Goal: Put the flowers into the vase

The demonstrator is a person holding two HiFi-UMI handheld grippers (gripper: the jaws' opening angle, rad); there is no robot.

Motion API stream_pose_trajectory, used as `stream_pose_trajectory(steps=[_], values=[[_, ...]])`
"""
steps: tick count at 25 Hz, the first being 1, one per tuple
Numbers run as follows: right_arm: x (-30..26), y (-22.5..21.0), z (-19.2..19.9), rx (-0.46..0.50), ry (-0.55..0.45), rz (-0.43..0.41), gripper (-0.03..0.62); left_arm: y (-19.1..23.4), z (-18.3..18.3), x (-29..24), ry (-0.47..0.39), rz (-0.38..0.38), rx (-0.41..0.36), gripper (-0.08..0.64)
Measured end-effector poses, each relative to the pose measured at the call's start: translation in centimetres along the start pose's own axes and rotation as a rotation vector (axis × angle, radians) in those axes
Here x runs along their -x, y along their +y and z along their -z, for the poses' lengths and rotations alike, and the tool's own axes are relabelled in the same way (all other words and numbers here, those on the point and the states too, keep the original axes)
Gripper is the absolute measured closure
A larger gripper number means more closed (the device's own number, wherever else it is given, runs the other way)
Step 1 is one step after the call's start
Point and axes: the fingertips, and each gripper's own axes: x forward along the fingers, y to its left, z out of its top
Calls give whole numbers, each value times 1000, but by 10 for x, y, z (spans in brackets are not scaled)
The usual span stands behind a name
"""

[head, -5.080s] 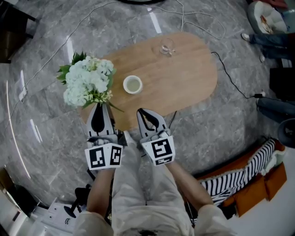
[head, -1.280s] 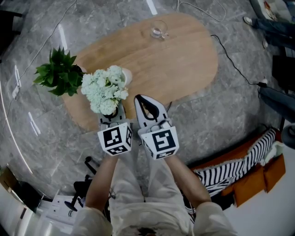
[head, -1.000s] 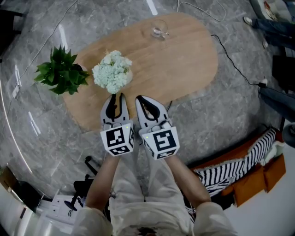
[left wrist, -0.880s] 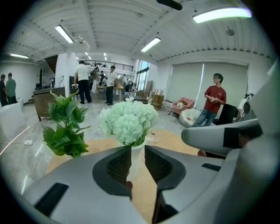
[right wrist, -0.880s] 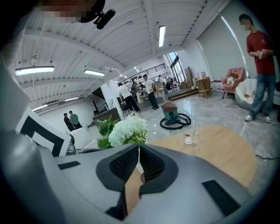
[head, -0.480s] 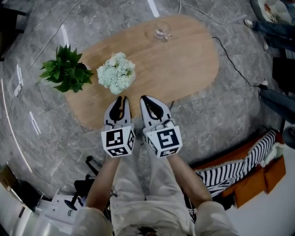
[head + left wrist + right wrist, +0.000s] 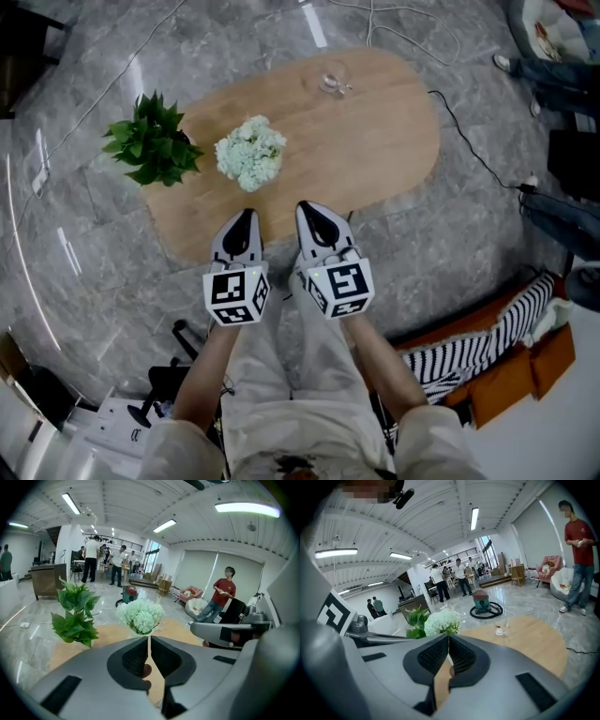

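A bunch of pale green-white flowers (image 7: 249, 150) stands upright on the wooden table (image 7: 375, 141), and the blooms hide the vase beneath them. My left gripper (image 7: 242, 217) hovers near the table's front edge, short of the flowers (image 7: 140, 615) and not touching them. Its jaws have just been closing, and in the left gripper view the left gripper (image 7: 149, 639) has them together with nothing between. Beside it, my right gripper (image 7: 312, 208) is shut and empty. In the right gripper view the right gripper (image 7: 448, 638) points toward the flowers (image 7: 440, 622).
A leafy green plant (image 7: 155, 148) stands at the table's left end, beside the flowers. A small clear glass (image 7: 334, 79) sits at the far edge. Cables trail over the grey marble floor. People stand about farther back in the room.
The flowers stay standing on the table. My left gripper has drawn back from them toward me, and its jaws have gone from apart to together. The right gripper has barely shifted.
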Motion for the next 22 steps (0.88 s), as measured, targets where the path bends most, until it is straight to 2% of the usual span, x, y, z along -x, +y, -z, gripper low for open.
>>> stream_pose_trajectory(steps=[5,13,22], values=[[11,13,-12,-4,-5,-29,588,-3,-19,25,-9,11,-20,534],[42,34,-24,77,26,-57,588,-22,-40,72,11,45,-65,534],[75,51,-64,101,11,-59,586,-38,-65,126,6,41,-21,537]])
